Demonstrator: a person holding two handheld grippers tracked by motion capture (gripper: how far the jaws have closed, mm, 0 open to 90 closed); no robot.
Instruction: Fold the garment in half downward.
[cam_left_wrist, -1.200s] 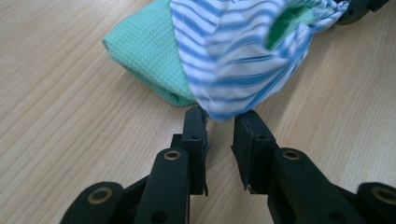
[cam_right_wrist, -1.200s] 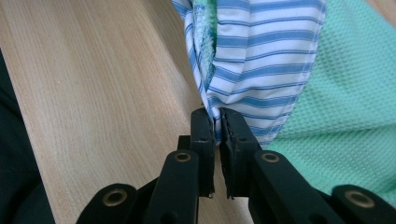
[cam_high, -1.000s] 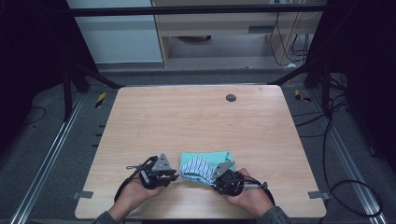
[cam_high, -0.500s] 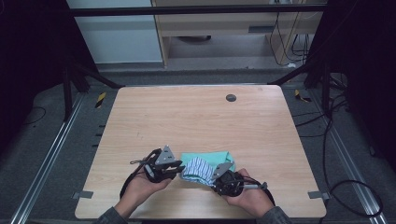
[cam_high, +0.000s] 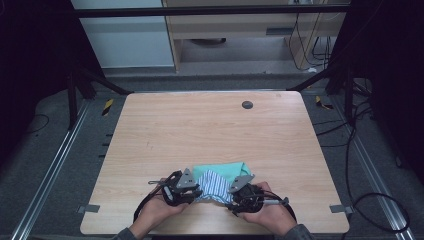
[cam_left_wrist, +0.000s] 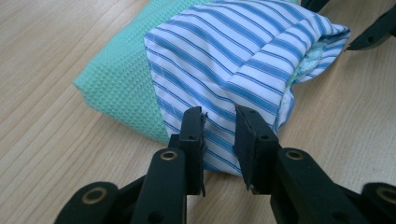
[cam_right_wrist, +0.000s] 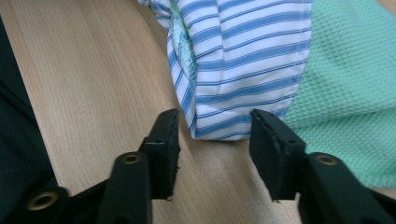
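Note:
A blue-and-white striped cloth (cam_high: 215, 182) lies folded on top of a green waffle-weave cloth (cam_high: 220, 169) near the table's front edge. My left gripper (cam_high: 197, 192) is at the striped cloth's left end. In the left gripper view its jaws (cam_left_wrist: 219, 114) have just been opening and stand a little apart. The striped cloth (cam_left_wrist: 243, 51) shows in the gap, not pinched, with the green cloth (cam_left_wrist: 121, 79) beside it. My right gripper (cam_high: 231, 196) is at the right end. Its jaws (cam_right_wrist: 215, 119) have just been opening too, and the corner of the striped cloth (cam_right_wrist: 247, 56) lies between them untouched.
The wooden table (cam_high: 200, 130) has a dark round grommet (cam_high: 247, 104) near its far edge. Metal frame rails run along both sides, and cables (cam_high: 360, 200) lie on the floor at the right. The right gripper's jaw tips (cam_left_wrist: 373, 30) show at the top right of the left gripper view.
My left hand has moved right, bringing its gripper up against the striped cloth's left end. The right hand has stayed where it was.

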